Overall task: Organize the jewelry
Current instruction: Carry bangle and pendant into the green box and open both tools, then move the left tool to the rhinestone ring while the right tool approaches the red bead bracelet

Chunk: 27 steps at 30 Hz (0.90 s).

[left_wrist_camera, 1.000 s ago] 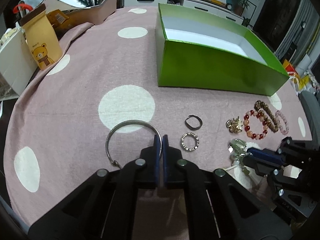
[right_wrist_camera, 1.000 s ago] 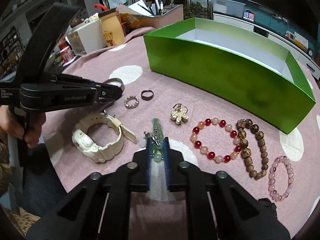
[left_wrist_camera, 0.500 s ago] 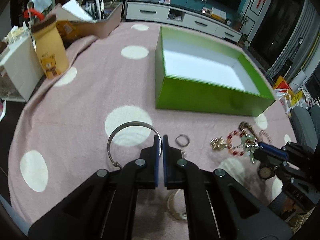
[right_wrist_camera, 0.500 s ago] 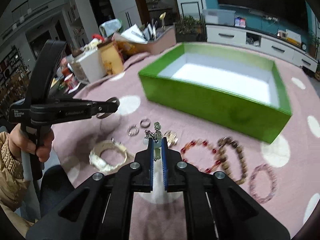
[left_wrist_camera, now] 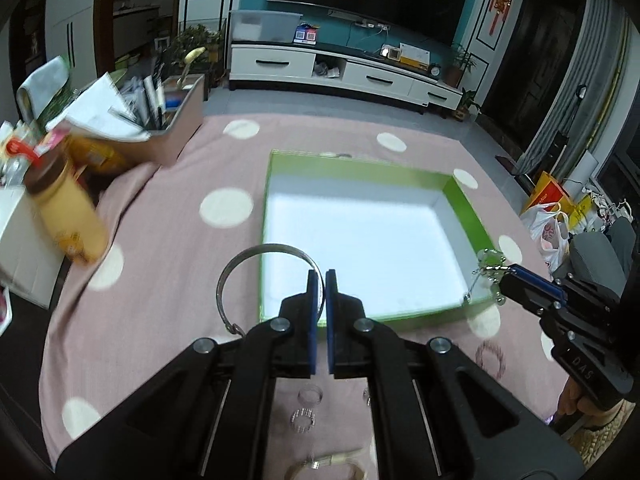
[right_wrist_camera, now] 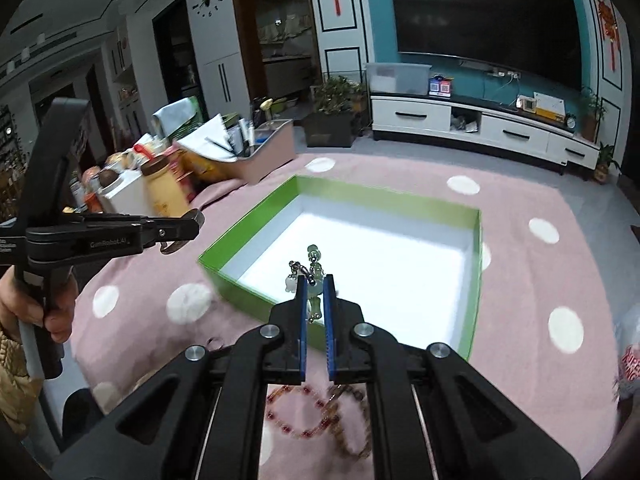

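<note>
Overhead, two hand-held grippers hang above a bench draped in pink cloth with white polka dots. The left gripper [left_wrist_camera: 318, 280] has its jaws pinched nearly together on the rim of a thin silver bangle [left_wrist_camera: 269, 280], which hangs in the air over the near left corner of a green box [left_wrist_camera: 466, 204] with a white, empty floor. The right gripper [right_wrist_camera: 314, 286] has its jaws narrowed on a small charm cluster [right_wrist_camera: 311, 270] of pale green beads and fine chain, held above the box's near edge.

The bangle looks like a stiff, light metal hoop with an open clasp end; gripped by its edge it could easily swivel, so a hold across the band seems safest. The charm cluster appears limp and dangly, likely to swing and snag, and is probably best held at its bead stem.

One bangle and one charm cluster are held. Lying on the cloth below, blurred, are two small rings [left_wrist_camera: 304, 420], one pale pink bead bracelet [left_wrist_camera: 490, 354], one red bead bracelet [right_wrist_camera: 298, 412] and one brown bead bracelet [right_wrist_camera: 352, 416]. A pale curved piece at the bottom edge of the left view is too cropped to name.
</note>
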Motion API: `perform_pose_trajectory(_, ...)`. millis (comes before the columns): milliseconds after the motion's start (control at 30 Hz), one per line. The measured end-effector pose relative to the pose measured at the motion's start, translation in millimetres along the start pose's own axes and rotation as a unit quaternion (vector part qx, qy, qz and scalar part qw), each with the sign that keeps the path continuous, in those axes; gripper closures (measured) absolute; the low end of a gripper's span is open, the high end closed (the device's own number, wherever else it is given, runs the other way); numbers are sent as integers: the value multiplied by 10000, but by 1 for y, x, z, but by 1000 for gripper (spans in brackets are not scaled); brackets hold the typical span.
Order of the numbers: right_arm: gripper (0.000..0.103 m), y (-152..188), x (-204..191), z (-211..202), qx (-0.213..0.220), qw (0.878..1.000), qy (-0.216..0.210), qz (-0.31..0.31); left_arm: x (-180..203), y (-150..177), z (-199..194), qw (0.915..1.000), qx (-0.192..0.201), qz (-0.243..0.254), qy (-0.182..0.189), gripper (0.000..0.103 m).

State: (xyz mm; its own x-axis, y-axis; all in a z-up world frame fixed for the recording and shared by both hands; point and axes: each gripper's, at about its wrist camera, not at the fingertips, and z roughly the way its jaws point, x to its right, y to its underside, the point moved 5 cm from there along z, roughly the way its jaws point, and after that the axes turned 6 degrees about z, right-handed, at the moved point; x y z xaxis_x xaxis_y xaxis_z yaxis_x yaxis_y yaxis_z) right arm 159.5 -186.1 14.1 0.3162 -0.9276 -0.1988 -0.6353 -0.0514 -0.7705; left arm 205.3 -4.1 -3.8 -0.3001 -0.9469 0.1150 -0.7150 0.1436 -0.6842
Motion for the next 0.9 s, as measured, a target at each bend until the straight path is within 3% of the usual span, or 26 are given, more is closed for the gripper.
perform_pose_trajectory(233,96,-13,24,34,-203,9995,184,126,15,-30,42,9997,-160,202,-15,100)
perform_pose_trajectory(533,94,-13,39,72,-534,9975,375,261,23,-29,84,9980,-541,298,-102,97)
perform_pose_trajectory(567,92,-12,40,72,-529,9974,378,296,24,-29,85,9978,-555,338,-120,94)
perform_pose_trajectory(633,73,-11,42,66,-430,9975,362,418,26,-28,84,9974,-564,416,-139,72)
perform_pose_trajectory(667,65,-12,43,63,-380,9976,358,460,27,-28,81,9974,-537,443,-172,66)
perform_pose_trajectory(700,64,-12,45,58,-312,9976,348,517,28,-28,79,9974,-510,457,-201,59)
perform_pose_trajectory(767,64,-12,47,48,-232,9974,296,619,27,-27,71,9979,-446,430,-183,55)
perform_pose_trajectory(900,64,-7,47,23,-81,9973,228,695,20,-22,53,9985,-343,337,-244,37)
